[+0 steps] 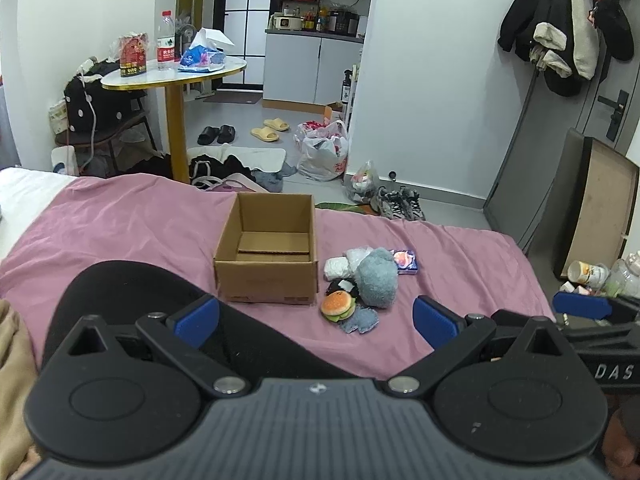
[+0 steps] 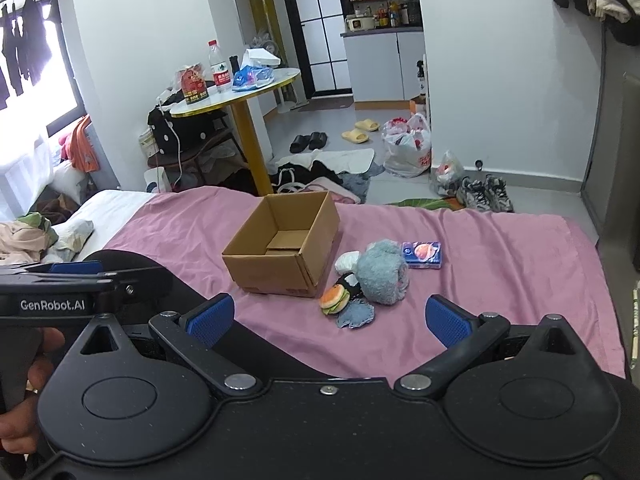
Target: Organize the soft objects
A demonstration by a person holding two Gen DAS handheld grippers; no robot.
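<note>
Starting out: we are holding left gripper (image 1: 316,318) and right gripper (image 2: 330,318) spread wide, ungrasping; soft pile (image 2: 366,280) at frame centre awaits pickup into empty box (image 2: 286,256).

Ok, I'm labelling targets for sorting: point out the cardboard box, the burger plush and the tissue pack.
cardboard box (image 1: 267,280): left wrist view, on its front wall.
burger plush (image 1: 338,304): left wrist view, on the top bun.
tissue pack (image 2: 422,255): right wrist view, on its printed top face.
</note>
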